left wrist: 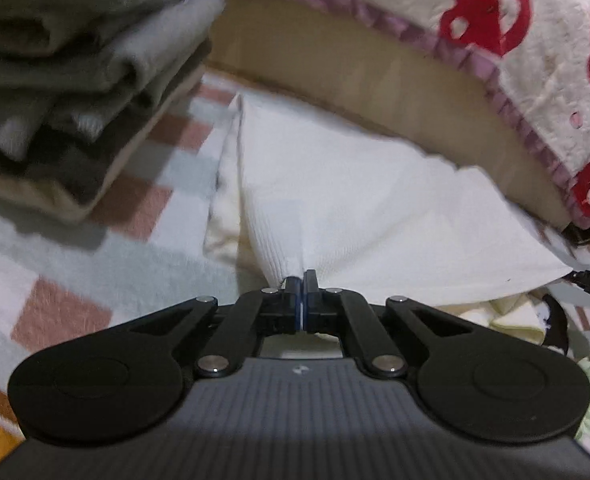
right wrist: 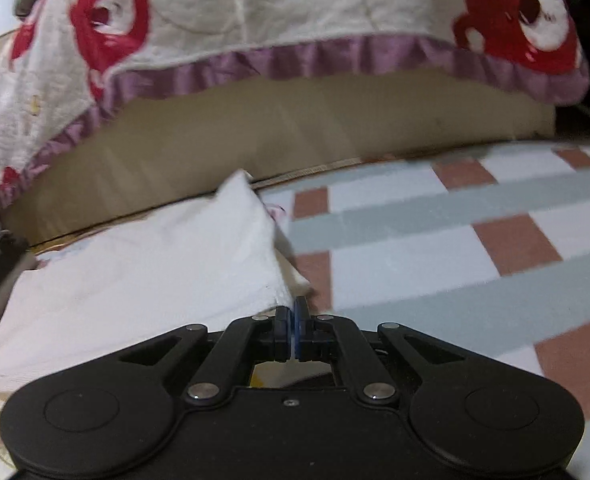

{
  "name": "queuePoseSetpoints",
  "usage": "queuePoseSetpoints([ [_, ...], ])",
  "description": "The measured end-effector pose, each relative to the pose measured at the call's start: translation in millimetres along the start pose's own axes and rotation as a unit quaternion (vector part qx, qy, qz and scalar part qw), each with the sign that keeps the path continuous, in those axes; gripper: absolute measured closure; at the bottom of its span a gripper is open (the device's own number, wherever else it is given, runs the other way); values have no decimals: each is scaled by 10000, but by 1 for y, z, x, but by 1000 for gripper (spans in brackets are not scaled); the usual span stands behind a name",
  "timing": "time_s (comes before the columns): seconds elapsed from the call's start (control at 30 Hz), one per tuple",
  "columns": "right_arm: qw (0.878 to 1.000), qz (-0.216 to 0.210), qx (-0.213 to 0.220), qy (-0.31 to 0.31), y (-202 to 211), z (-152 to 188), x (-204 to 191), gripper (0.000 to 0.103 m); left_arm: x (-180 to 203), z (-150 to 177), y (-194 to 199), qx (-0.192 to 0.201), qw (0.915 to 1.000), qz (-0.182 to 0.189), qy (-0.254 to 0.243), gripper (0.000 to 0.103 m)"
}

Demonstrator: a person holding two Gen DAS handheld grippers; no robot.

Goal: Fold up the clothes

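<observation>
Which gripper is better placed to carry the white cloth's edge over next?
Neither clearly: left gripper and right gripper each pinch the white cloth; probably both lift together.

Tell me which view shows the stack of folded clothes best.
The left wrist view: the stack of folded clothes fills its upper left, layers visible, though blurred. The right wrist view shows at most a dark sliver at its left edge, too little to tell.

Home, quilt-covered bed, checked blanket
</observation>
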State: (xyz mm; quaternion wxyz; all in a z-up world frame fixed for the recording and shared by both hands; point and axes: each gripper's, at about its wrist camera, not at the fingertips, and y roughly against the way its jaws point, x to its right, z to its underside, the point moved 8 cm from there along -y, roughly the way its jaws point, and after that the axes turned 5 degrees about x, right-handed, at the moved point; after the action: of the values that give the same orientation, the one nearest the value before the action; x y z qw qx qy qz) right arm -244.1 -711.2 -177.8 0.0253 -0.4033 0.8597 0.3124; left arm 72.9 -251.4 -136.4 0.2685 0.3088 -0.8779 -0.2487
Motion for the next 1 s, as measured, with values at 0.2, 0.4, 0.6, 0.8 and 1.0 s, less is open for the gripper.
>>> queuePoseSetpoints([
  [0.2,9984,-293,272,-399,8,-15,-6,100,0,1,5,-42,9999,34,161,103],
  [0.4,9998,-17,-123,134,-7,-19,2,100,-1,13,-5,-490,9987,-60,88,103],
  [0.6,9977,17,-493,458,-4,13,-6,99,-22,20,-5,-698,9950,-705,80,102],
  [0.8,9973,551,-432,204,1,7,21,96,-6,-3,11,-10,9991,-412,14,95],
  [1.0,9968,30,-135,-789,-2,-15,25,82,59,-8,-8,18,9966,277,-778,76],
])
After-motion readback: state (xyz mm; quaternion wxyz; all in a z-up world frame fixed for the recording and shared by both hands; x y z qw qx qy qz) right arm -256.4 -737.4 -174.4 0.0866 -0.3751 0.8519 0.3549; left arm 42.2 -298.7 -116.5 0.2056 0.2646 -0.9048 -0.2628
